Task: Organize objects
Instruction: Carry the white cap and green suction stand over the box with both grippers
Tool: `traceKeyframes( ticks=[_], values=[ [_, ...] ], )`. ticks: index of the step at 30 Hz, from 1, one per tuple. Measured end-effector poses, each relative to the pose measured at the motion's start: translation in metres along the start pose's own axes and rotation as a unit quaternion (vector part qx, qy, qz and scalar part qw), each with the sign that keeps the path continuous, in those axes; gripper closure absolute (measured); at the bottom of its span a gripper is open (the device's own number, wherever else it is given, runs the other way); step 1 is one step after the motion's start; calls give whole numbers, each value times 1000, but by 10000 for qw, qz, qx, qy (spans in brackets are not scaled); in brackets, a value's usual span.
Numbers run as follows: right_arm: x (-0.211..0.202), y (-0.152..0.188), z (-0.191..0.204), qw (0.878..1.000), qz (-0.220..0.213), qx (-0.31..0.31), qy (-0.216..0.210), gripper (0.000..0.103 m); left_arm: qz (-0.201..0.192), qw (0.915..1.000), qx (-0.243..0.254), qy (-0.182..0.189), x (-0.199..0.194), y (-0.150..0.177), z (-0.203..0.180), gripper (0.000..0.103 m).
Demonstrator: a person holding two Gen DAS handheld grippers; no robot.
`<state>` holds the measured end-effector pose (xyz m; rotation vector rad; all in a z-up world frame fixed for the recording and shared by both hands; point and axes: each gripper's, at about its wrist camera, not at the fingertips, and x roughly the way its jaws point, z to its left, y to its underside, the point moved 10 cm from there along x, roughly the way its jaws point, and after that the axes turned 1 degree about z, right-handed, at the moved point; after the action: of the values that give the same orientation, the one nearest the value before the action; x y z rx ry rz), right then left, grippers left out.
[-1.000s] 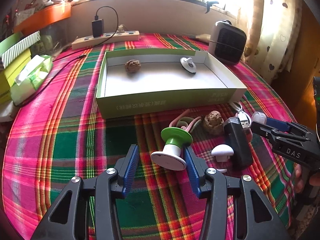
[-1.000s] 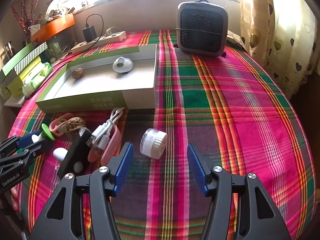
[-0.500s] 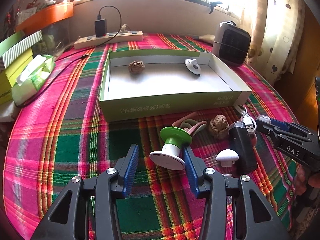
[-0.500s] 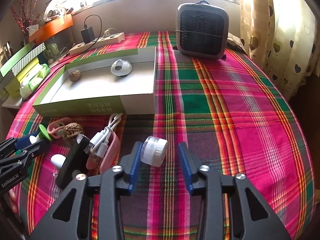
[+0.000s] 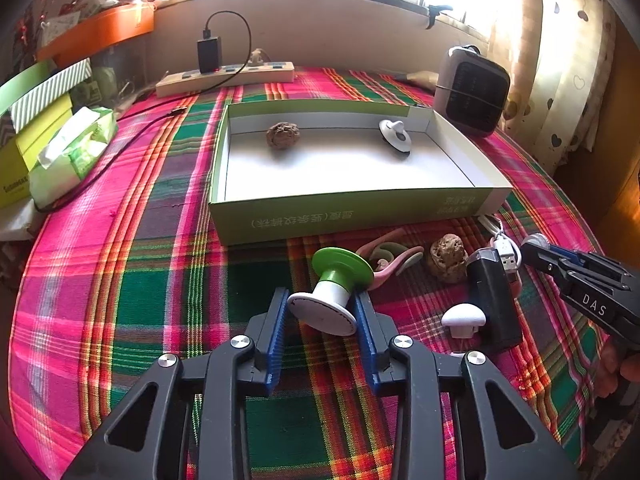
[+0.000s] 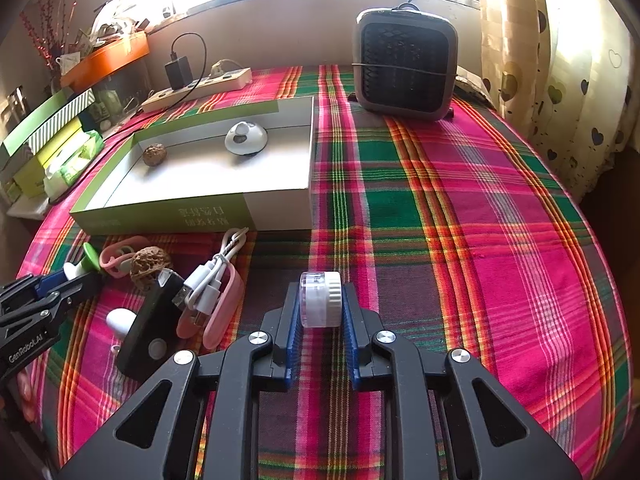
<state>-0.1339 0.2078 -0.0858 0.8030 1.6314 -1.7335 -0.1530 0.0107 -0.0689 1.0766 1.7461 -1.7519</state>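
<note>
My left gripper (image 5: 322,314) is shut on a green-and-white spool (image 5: 332,292) lying on the plaid cloth, just in front of the open green box (image 5: 352,216). My right gripper (image 6: 320,314) is shut on a small white jar (image 6: 320,300) to the right of the clutter. The box holds a walnut (image 5: 283,134) and a white suction hook (image 5: 395,135). Loose on the cloth lie a second walnut (image 5: 448,256), a pink clip (image 5: 386,258), a black device (image 5: 492,300), a white cable (image 6: 212,280) and a white knob (image 5: 463,318).
A grey fan heater (image 6: 404,66) stands at the back right. A power strip (image 5: 224,78) with a black charger lies by the wall. Boxes and a tissue pack (image 5: 72,152) sit at the left edge. Curtains hang at the right.
Both grippers have closed: the left onto the green-and-white spool, the right onto the white jar, after moving forward around them.
</note>
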Motion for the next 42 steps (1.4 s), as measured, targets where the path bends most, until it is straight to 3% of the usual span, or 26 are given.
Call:
traceKeyframes(
  ticks=[23, 42],
  values=[
    [-4, -2, 2, 9999, -76, -48, -50, 83, -40, 9999, -78, 57, -3, 0, 2, 73],
    [-22, -24, 12, 9991, -351, -133, -173, 83, -319, 9993, -129, 124, -23, -27, 1, 73]
  ],
)
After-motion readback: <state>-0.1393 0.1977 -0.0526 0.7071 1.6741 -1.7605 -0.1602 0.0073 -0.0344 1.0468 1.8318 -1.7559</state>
